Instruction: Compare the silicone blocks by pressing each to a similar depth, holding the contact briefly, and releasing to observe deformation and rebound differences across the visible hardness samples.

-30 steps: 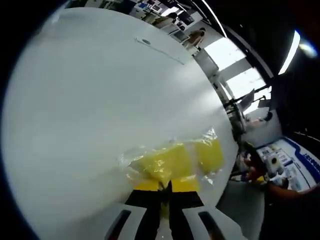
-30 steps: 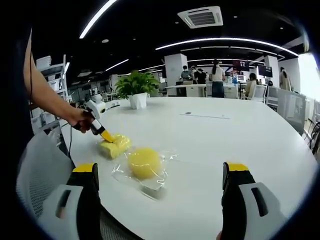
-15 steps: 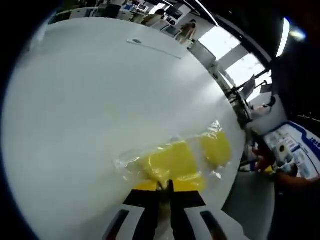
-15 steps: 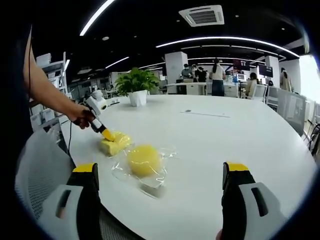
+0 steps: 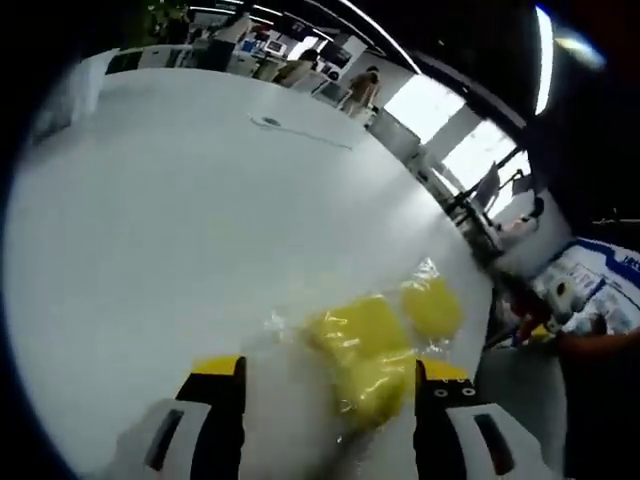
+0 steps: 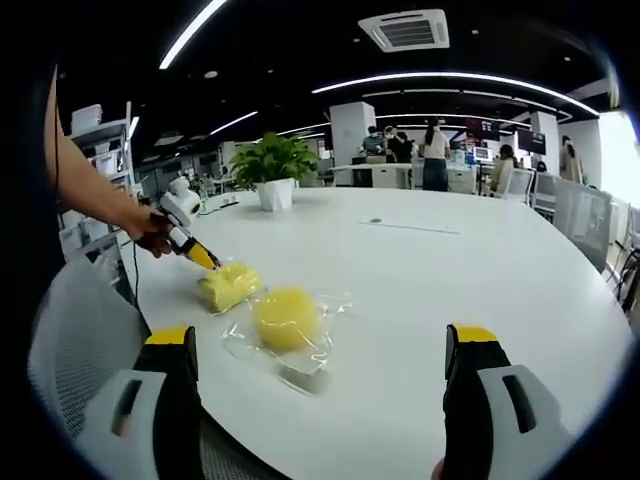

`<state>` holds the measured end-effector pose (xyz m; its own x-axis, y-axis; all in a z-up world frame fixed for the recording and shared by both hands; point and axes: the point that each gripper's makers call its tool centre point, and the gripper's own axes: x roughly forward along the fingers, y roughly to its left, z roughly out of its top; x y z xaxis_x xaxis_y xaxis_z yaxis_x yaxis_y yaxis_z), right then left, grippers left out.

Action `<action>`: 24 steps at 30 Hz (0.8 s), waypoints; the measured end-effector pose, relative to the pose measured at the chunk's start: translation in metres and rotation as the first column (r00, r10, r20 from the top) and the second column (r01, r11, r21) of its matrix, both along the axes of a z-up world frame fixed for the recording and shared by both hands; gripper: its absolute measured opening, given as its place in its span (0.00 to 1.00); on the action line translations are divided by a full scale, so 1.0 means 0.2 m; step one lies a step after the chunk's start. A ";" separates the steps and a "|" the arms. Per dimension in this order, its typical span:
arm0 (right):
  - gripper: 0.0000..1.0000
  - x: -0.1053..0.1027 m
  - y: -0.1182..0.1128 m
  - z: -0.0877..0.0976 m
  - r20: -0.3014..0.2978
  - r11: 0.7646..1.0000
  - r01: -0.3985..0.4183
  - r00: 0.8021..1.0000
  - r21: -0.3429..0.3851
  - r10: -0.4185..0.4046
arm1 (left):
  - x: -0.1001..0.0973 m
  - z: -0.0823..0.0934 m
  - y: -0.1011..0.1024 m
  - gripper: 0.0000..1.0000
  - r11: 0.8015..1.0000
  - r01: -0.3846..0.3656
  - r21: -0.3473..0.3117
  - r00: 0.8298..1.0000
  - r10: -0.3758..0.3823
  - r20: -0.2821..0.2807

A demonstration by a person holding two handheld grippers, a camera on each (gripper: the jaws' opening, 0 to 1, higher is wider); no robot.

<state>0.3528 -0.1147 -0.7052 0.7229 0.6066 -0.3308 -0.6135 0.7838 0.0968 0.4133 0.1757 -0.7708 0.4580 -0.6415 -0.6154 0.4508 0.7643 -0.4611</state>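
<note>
On the white round table (image 6: 480,290) lie two yellow silicone samples, each inside a clear plastic bag. From the right gripper view, the rounded yellow block (image 6: 287,319) sits in its transparent bag ahead of the right gripper (image 6: 325,375), between the lines of its two jaws but well forward of the yellow tips, not touching them. The jaws of this gripper stand wide apart and hold nothing. A little farther and to the left lies the squarer yellow block (image 6: 228,285), just beside the rounded one. The left gripper (image 6: 197,256), held by a person's hand (image 6: 150,232), hangs just above the far-left corner of this squarer block; from this view its yellow tips look lifted off the block, though I cannot tell if a small contact remains. From the left gripper view, the left gripper (image 5: 330,385) has its jaws spread apart, and the squarer block (image 5: 362,345) lies between them, closer to the right jaw, slightly blurred. The rounded block (image 5: 433,306) lies beyond it, near the table edge. Farther back on the table stands a potted green plant (image 6: 273,170) in a white pot.
</note>
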 end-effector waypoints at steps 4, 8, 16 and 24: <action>0.96 0.00 0.01 0.01 0.008 1.000 -0.008 1.000 -0.012 0.009 | 0.02 0.10 0.13 0.84 0.996 -0.048 0.081 0.977 0.030 0.211; 0.96 0.00 0.00 0.01 0.011 1.000 0.005 1.000 -0.007 -0.005 | -0.05 0.19 0.19 0.87 0.996 -0.055 0.069 0.963 0.034 0.267; 0.96 0.00 0.01 0.01 -0.002 1.000 -0.008 1.000 0.008 0.008 | -0.19 0.28 0.26 1.00 0.996 -0.048 0.072 0.939 0.021 0.344; 0.97 -0.01 0.01 0.01 -0.011 1.000 -0.004 1.000 0.022 0.005 | -0.40 0.23 0.31 1.00 0.995 -0.075 0.058 0.938 0.050 0.342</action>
<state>0.3511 -0.1130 -0.7037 0.7166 0.6171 -0.3252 -0.6159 0.7786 0.1205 0.3327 0.2384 -0.7240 0.6853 -0.5661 -0.4581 0.5215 0.8206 -0.2338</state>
